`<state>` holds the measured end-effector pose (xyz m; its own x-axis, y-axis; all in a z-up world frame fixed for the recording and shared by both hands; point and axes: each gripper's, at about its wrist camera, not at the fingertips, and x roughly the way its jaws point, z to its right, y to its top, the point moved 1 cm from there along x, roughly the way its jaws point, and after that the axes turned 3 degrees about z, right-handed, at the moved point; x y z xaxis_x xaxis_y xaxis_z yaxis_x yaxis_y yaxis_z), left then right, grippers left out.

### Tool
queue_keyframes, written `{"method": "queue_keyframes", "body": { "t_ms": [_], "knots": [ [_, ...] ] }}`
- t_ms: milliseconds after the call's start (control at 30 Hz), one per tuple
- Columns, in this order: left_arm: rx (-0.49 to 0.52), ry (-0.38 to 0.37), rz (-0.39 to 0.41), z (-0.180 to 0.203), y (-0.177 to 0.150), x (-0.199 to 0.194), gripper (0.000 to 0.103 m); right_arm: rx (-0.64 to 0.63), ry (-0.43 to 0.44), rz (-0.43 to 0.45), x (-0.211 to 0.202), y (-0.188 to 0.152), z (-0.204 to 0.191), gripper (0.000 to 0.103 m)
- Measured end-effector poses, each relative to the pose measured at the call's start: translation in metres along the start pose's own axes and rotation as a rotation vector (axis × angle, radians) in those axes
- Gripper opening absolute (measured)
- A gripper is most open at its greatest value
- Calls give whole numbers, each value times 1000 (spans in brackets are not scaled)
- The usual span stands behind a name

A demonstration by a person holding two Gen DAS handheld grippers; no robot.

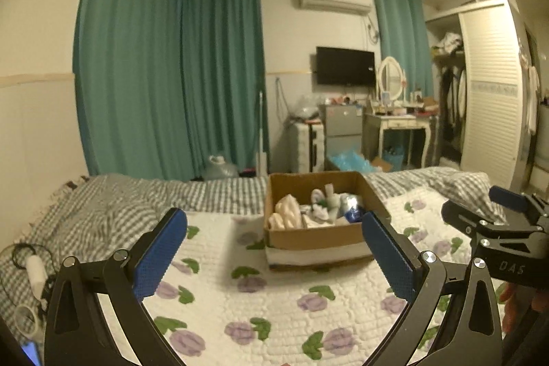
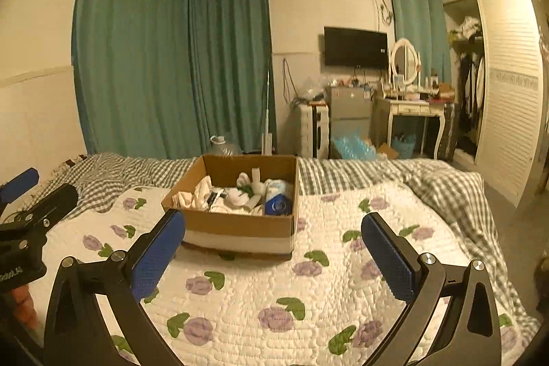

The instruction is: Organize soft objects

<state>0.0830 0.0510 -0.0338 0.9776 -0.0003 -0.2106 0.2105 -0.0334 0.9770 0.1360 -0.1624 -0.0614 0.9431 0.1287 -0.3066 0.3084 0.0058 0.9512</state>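
Spread over the bed, a floral quilt is carrying a cardboard box that is holding the soft objects. Nearer than the box, the left gripper and right gripper are hovering, fingers wide apart, gripping nothing.

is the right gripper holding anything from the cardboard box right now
No, the right gripper is open with nothing between its blue fingers, hanging over the quilt short of the cardboard box.

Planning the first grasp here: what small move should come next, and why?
Probably ease the right gripper forward over the cardboard box. Both grippers are open and empty, short of the box, and the soft items still lie jumbled inside.
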Motion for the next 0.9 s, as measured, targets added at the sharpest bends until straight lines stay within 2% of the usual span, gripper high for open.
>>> {"method": "queue_keyframes", "body": {
  "t_ms": [200, 900],
  "knots": [
    [-28, -14, -29, -4, -8, 4, 103, 12, 8, -5, 0, 2, 0, 103],
    [-19, 4, -80, -4, -16, 9, 103, 8, 16, -28, 2, 2, -8, 103]
  ]
}}
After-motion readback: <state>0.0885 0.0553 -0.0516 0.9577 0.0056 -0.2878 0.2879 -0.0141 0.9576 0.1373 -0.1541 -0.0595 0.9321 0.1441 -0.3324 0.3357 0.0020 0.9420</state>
